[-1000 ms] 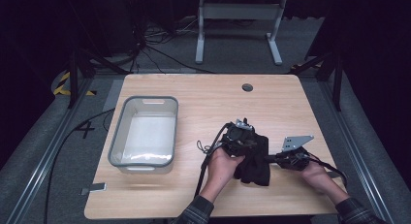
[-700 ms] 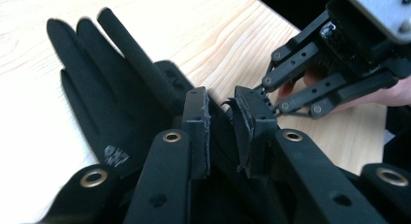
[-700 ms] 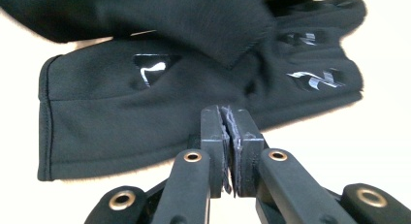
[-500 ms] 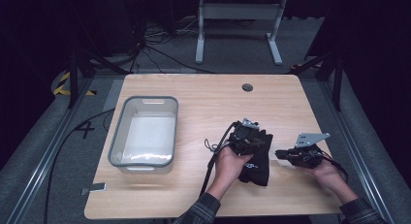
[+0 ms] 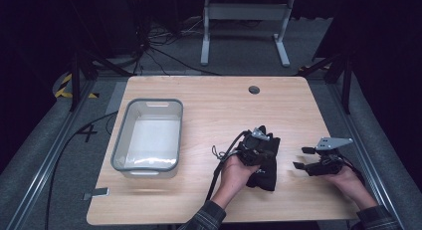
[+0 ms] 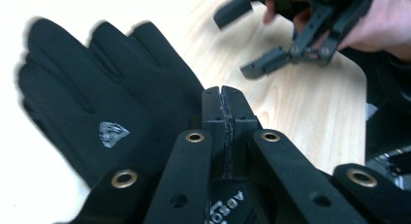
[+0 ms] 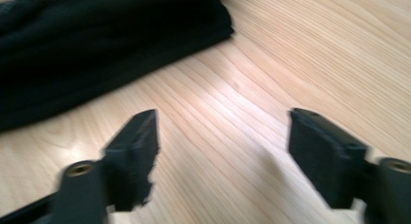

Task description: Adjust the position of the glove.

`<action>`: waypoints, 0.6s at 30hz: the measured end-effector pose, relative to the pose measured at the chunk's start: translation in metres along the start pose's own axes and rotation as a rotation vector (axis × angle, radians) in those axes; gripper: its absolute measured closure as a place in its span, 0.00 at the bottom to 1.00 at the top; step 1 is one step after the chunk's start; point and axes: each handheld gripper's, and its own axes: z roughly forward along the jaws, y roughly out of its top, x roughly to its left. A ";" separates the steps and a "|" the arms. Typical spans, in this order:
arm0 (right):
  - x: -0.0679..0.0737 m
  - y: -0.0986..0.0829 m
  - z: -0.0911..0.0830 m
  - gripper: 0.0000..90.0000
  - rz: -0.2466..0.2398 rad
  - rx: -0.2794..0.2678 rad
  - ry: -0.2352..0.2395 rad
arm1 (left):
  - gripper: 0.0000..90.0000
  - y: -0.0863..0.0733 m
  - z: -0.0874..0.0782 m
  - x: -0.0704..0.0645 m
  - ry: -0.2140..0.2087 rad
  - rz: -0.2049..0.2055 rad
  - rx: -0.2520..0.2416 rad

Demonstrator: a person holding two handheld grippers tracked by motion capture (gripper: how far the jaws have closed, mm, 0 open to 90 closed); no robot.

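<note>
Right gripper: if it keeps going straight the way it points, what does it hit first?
Probably the black glove. The right gripper is open, with bare table between it and the glove; depth is unclear.

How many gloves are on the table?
1 visible: a black glove on the table under the left gripper, left of the right gripper. Another may be hidden beneath.

A large figure "4" was marked on the grey floor, far off to the left claw's left, beyond the worktop's edge. The left claw's own body carried pale raised lettering, cut off and unreadable. The black glove just beside it bore a small grey emblem without legible words.
</note>
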 end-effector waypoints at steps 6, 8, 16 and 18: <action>-0.004 -0.010 -0.002 0.17 0.008 0.016 -0.041 | 0.99 -0.008 0.018 -0.005 -0.024 0.017 0.068; -0.005 -0.010 0.001 0.17 0.015 0.020 -0.038 | 0.99 -0.010 0.025 -0.008 -0.028 0.029 0.101; -0.005 -0.012 0.007 0.13 0.006 0.022 -0.034 | 0.99 -0.015 0.038 -0.010 -0.019 0.040 0.157; -0.005 -0.013 0.007 0.12 0.008 0.017 -0.033 | 0.99 -0.016 0.038 -0.010 -0.021 0.037 0.162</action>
